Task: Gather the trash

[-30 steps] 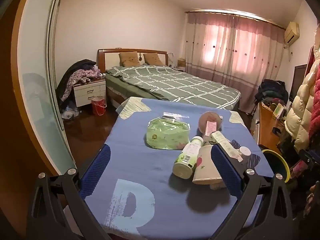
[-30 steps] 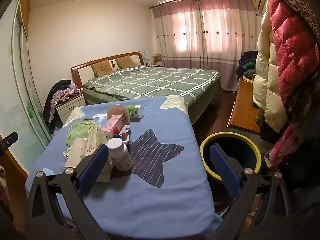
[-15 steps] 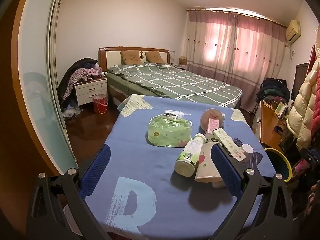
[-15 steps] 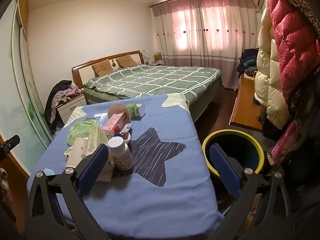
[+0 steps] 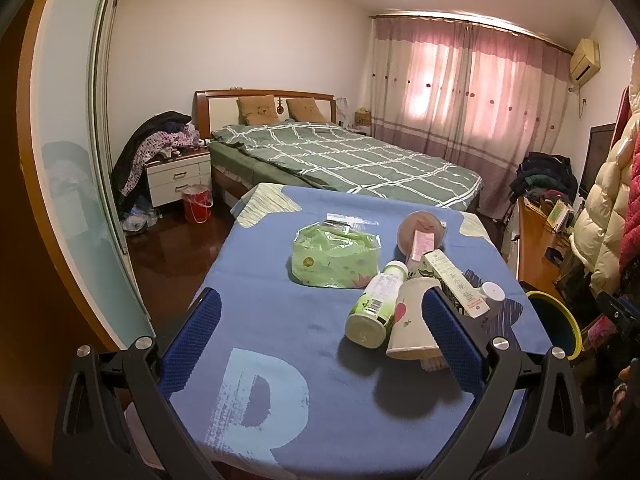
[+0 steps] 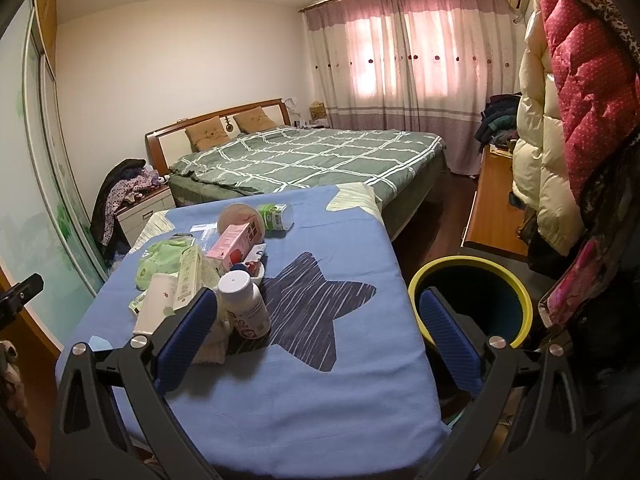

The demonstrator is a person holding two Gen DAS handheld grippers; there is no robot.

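Trash lies in a pile on a blue-covered table (image 5: 280,320): a green tissue pack (image 5: 335,258), a green-labelled bottle (image 5: 374,306) on its side, a paper cup (image 5: 410,326), a long carton (image 5: 454,282), a pink carton (image 6: 234,246) and a white pill bottle (image 6: 244,304). A yellow-rimmed bin (image 6: 472,300) stands at the table's right side. My left gripper (image 5: 320,344) is open and empty over the near table edge, its right finger beside the cup. My right gripper (image 6: 318,338) is open and empty above the star print, the pill bottle at its left finger.
A bed (image 5: 344,164) with a green checked cover stands beyond the table. A white nightstand (image 5: 178,176) with clothes and a red bucket (image 5: 197,208) are at the left. Coats (image 6: 580,100) hang at the right above a wooden bench (image 6: 492,208).
Both grippers have drifted slightly toward the table; the trash pile sits a little closer in both views. Nothing was taken hold of.
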